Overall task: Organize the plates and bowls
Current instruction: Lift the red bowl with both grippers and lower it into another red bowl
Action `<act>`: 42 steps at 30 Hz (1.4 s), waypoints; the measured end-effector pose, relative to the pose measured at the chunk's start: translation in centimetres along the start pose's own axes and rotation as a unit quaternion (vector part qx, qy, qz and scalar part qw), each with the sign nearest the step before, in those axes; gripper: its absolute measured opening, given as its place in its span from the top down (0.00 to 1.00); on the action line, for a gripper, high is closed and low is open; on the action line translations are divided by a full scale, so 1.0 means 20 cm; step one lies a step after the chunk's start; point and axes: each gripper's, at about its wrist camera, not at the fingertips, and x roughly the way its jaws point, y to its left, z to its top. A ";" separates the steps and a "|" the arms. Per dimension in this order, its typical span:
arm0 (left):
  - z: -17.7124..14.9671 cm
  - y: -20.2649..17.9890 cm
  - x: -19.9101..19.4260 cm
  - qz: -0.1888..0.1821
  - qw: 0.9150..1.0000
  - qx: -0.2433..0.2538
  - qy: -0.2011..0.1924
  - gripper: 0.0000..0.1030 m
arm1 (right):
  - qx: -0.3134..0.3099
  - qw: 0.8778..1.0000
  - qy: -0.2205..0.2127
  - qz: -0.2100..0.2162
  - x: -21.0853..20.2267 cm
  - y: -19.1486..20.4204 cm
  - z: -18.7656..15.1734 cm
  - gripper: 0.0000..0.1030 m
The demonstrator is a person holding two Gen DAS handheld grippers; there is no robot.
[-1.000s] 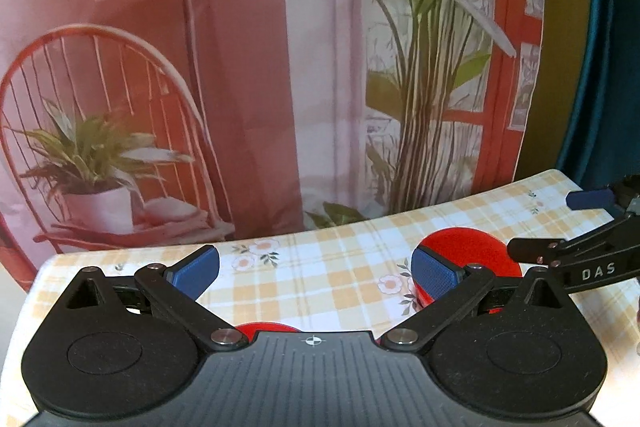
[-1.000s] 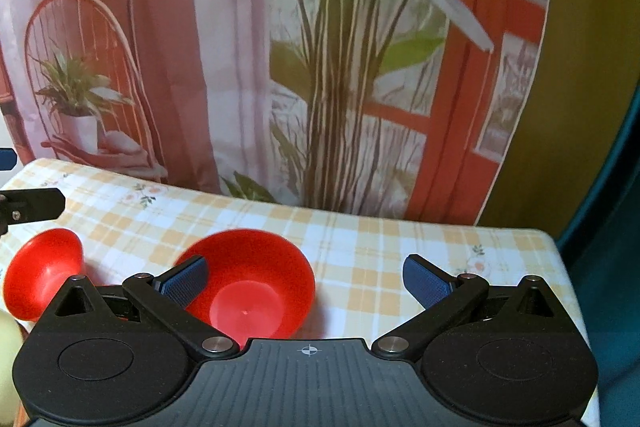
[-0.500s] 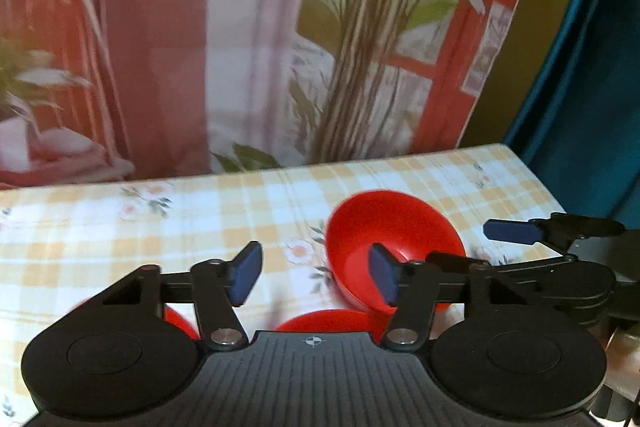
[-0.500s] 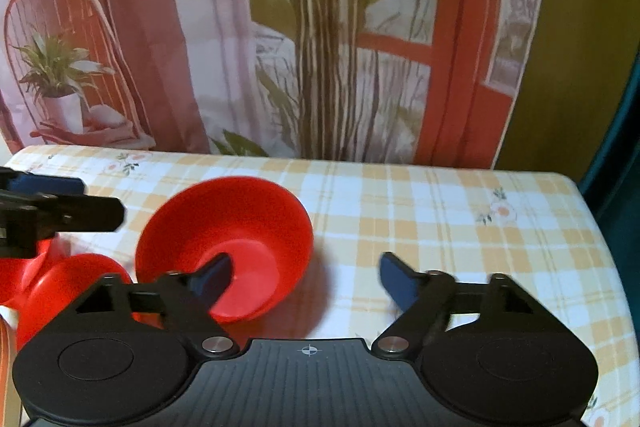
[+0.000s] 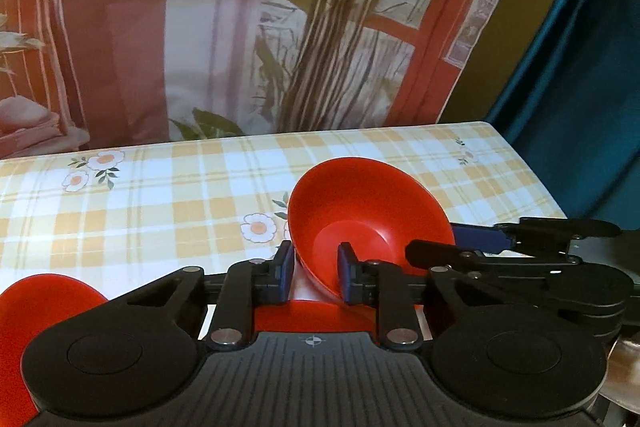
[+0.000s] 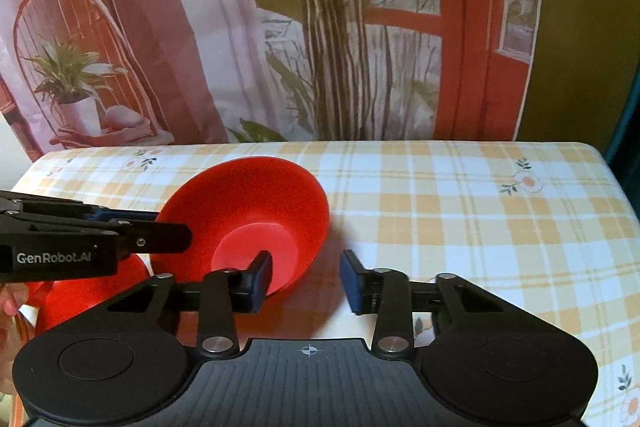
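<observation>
Left hand-held gripper (image 6: 176, 227), labelled "GenRobot.AI", at red bowl (image 6: 256, 211) rim

The red bowl (image 6: 256, 211) looks like smooth, semi-matt plastic; the checked tablecloth (image 6: 460, 219) is perhaps slick vinyl; the gripper fingers (image 6: 224, 291) are matt black plastic.

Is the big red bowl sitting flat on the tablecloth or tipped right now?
Tipped. The big red bowl leans with its opening facing sideways, the left gripper pinching its near rim above the checked tablecloth.
</observation>
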 end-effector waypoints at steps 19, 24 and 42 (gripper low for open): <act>0.00 -0.06 -0.46 0.012 0.998 0.025 -0.047 0.81 | -0.033 0.998 -0.048 0.021 -0.33 0.22 0.04 0.76; -0.08 -0.01 -0.55 0.019 0.998 0.019 -0.048 0.81 | -0.048 0.998 -0.042 0.029 -0.36 0.33 -0.02 0.76; -0.29 0.06 -0.52 0.033 0.999 0.010 -0.008 0.81 | -0.072 0.997 0.001 0.024 -0.27 0.45 -0.18 0.76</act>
